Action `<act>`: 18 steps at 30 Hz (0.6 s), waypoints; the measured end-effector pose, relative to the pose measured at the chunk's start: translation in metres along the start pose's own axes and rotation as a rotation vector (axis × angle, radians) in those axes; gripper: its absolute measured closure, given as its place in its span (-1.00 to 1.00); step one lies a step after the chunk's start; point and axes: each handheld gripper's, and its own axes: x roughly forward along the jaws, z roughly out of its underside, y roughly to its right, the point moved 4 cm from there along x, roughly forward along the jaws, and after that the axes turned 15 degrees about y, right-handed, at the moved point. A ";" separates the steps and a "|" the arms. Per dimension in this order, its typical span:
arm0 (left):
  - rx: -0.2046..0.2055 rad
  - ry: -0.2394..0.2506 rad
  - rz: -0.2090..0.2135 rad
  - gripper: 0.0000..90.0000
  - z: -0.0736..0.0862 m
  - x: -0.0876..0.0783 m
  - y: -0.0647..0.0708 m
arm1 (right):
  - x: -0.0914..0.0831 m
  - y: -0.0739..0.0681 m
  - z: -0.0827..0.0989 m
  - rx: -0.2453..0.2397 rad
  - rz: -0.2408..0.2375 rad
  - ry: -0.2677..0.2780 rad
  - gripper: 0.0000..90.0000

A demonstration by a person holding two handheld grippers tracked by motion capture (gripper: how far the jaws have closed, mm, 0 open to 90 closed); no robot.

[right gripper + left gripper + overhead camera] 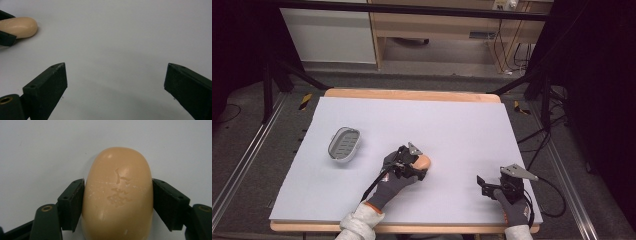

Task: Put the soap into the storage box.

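A peach-coloured oval soap bar [117,195] lies on the pale table [462,125], just left of centre near the front [425,160]. My left gripper [117,182] straddles it, and both black pads touch its sides, so the gripper is shut on the bar. In the high view, the left gripper [419,167] sits in a gloved hand that reaches in from the bottom. My right gripper [116,67] rests at the front right [482,186], open, with only bare table between its jaws. The soap bar [20,26] lies far off at its upper left.
A grey slotted soap dish [344,145] stands on the left part of the table, apart from the soap. Cables trail from both grippers toward the front edge. Beyond the table's far edge are a stand's legs and a wooden cabinet.
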 end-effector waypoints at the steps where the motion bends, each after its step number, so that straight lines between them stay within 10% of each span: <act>1: 0.000 0.001 -0.001 -0.35 0.000 0.000 0.000 | 0.000 0.000 0.000 0.000 0.001 0.000 -0.89; 18: 0.007 0.017 -0.001 -0.31 -0.004 -0.013 0.000 | 0.000 0.001 0.000 -0.005 0.005 0.004 -0.89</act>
